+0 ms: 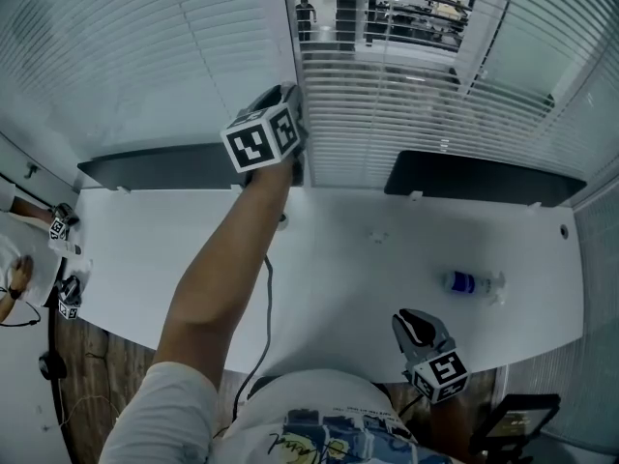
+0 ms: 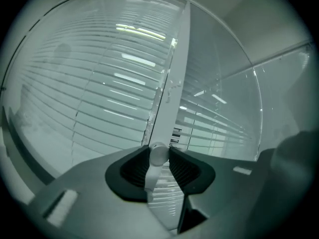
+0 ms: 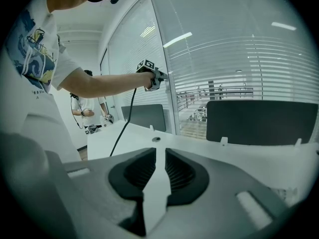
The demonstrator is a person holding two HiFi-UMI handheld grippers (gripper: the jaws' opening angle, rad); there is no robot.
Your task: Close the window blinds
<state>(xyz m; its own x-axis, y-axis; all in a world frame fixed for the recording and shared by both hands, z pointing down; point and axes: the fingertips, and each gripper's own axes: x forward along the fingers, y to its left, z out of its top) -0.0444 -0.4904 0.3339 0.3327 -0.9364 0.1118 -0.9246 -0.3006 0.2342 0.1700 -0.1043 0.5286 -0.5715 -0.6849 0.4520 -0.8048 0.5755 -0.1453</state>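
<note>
The left gripper [image 2: 159, 156] has its jaws partway closed on the thin white wand [image 2: 153, 167] that hangs by the window post. The pads press on it from both sides, close to its rounded end. Just beyond it are the blinds [image 1: 387, 95]: in the middle panel the slats are tilted open and the room behind shows through them, while the panel to the left looks already shut.

The step in hand looks like twisting the wand to tip those slats flat. To do it well, roll the wrist about the wand's own line and do not drag it sideways or downward. Grip only hard enough that the smooth rod does not slip in the pads, and stop once no gaps show.

The right gripper [image 3: 155, 171] hangs low over the near edge of the desk [image 1: 338, 259], jaws a little apart and holding nothing
</note>
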